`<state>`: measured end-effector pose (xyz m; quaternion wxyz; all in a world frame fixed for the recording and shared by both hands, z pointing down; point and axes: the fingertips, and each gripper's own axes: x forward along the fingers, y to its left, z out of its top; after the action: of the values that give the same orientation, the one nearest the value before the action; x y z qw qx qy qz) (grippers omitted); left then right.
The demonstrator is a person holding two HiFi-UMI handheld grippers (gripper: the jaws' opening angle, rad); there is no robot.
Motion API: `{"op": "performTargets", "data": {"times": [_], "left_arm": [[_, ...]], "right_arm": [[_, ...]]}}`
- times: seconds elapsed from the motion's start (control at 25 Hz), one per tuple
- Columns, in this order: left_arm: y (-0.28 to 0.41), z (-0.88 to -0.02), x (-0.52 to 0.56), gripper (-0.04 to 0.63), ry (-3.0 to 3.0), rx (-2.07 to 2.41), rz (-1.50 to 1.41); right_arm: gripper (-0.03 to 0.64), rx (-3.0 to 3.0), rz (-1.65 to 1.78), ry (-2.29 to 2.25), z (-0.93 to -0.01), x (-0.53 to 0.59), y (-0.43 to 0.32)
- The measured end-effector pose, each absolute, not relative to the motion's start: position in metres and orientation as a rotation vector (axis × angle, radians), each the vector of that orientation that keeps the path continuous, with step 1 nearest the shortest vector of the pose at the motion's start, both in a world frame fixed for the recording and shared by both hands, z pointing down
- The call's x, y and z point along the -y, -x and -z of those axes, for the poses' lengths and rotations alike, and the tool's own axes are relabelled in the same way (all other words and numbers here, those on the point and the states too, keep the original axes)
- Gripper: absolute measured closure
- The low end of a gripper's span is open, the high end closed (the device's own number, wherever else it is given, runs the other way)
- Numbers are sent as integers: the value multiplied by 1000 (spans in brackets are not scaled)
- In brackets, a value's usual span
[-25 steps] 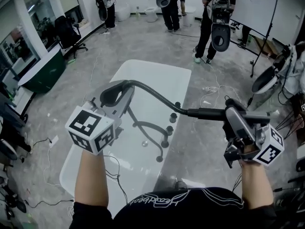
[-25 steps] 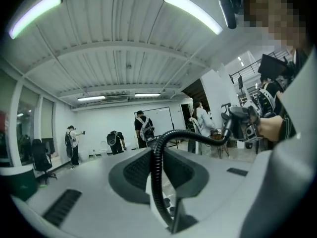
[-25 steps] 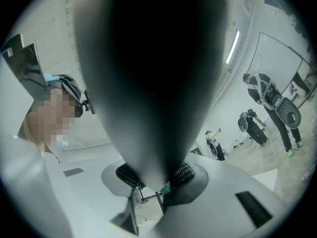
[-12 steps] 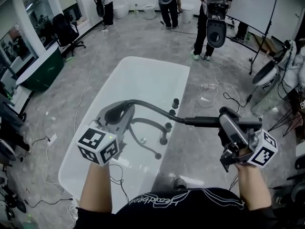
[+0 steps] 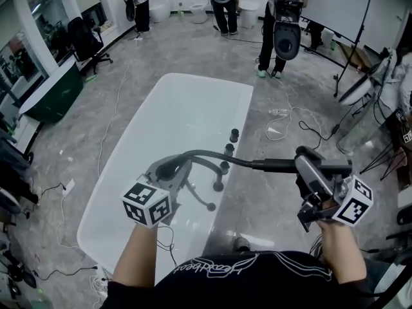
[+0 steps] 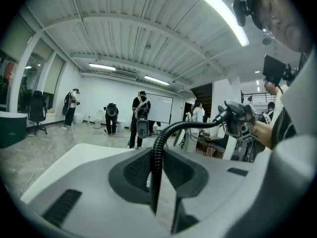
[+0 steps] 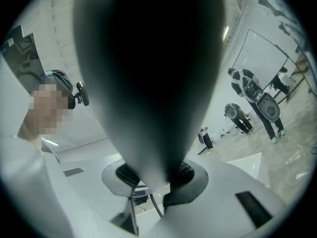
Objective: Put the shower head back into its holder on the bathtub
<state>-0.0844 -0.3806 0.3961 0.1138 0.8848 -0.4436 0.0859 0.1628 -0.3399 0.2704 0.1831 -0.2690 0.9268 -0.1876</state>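
The white bathtub (image 5: pixel 243 116) lies below me, with a row of dark fittings (image 5: pixel 228 149) on its right rim and a curved dark spout (image 5: pixel 205 166) beside them. My left gripper (image 5: pixel 170 170) hangs low over the tub, shut on the dark ribbed hose (image 6: pixel 156 175). From there the hose (image 5: pixel 212 154) arcs right into the shower head's handle (image 5: pixel 275 166). To the right of the rim my right gripper (image 5: pixel 308 169) is shut on that handle. The dark shower head (image 7: pixel 148 73) fills the right gripper view, clamped between the jaws.
Several people carrying toilet seats (image 5: pixel 286 38) stand at the far end of the room. A whiteboard (image 5: pixel 351 8) on a stand is at the back right. Cables (image 5: pixel 283 124) lie on the floor right of the tub. A green counter (image 5: pixel 55 92) and an office chair (image 5: pixel 87 40) are on the left.
Both grippers have sunk toward the tub, the left one much further. The hose's arc now lies lower, close over the fittings. Both grips are unchanged.
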Motion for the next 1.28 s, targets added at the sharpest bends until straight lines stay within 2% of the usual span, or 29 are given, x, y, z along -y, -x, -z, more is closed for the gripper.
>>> {"op": "performTargets", "data": {"times": [0.28,0.96,1.08,1.28], "left_arm": [[59,-482,367,528,-2524,1209,-351],[27,-624,333,525,-2381,1001,-583],[15,-644,322,503,-2349,954,-603],[9,-665,314,425,-2328,907,-642]], "right_arm": [[499,-2662,566,789,-293,337,-155],[499,-2839,665,737,-345,342,-103],[499,-2865,696,719,-356,344,-102],[499,-2934,684,682,-370,353,-85]]}}
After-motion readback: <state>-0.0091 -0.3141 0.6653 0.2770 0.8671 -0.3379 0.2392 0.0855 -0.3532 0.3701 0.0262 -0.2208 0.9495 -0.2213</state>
